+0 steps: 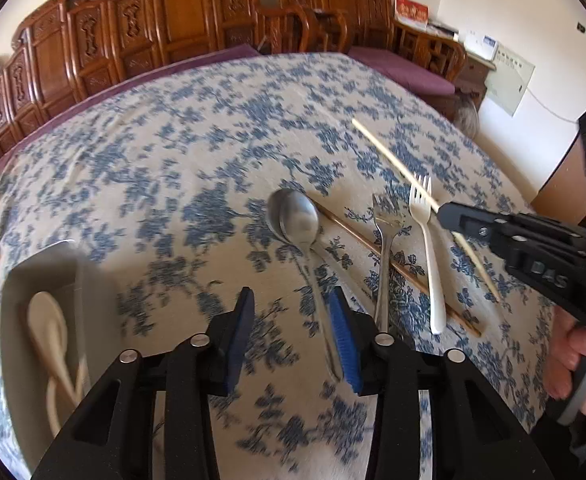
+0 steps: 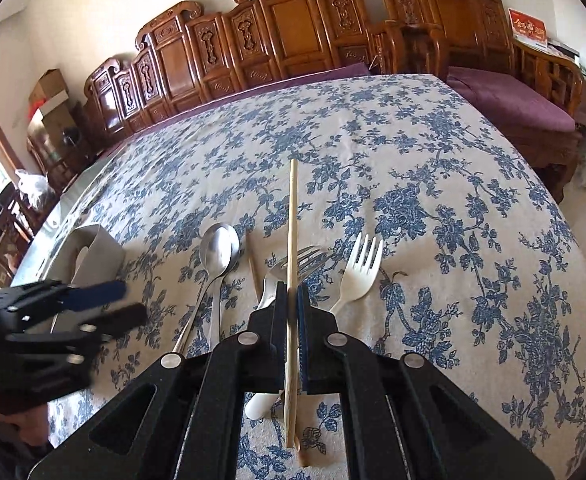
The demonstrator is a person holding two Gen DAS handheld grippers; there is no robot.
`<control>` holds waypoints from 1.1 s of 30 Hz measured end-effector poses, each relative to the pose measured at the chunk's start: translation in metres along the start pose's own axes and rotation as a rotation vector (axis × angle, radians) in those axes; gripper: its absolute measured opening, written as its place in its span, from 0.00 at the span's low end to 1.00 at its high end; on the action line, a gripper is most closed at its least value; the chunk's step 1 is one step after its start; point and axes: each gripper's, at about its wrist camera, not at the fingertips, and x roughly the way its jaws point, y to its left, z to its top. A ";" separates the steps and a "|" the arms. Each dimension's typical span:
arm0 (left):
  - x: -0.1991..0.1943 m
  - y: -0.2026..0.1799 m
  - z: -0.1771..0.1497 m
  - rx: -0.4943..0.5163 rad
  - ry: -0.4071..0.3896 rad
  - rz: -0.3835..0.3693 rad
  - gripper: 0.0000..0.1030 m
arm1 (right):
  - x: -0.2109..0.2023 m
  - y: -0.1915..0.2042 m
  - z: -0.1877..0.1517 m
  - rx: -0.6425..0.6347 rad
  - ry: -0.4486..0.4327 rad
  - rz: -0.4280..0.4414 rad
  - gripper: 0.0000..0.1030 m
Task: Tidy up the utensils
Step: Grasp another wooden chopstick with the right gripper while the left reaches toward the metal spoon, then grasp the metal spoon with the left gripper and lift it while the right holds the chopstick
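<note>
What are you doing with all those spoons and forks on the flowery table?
Someone is tidying utensils with two hand-held grippers. The right gripper is shut on a pale wooden chopstick, holding it above the blue-flowered tablecloth. The left gripper is open, near the shiny metal spoon. A metal fork, a white plastic fork and a darker chopstick lie on the cloth. A grey container on the left holds a white spoon.

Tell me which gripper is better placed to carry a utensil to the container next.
Right: the right gripper is shut on the pale wooden chopstick. The left gripper is open, holding nothing.
</note>
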 end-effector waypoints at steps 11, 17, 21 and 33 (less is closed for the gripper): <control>0.045 -0.012 0.011 0.009 0.075 0.039 0.14 | 0.001 0.000 0.002 0.013 -0.006 0.020 0.06; 0.051 -0.013 0.017 0.015 0.079 0.065 0.12 | 0.001 0.001 0.002 0.013 -0.006 0.024 0.06; 0.055 -0.013 0.022 0.021 0.085 0.074 0.08 | 0.002 0.004 0.002 0.008 -0.004 0.027 0.06; 0.033 -0.007 0.015 0.039 0.050 0.106 0.02 | 0.001 0.014 0.002 -0.021 -0.006 0.037 0.06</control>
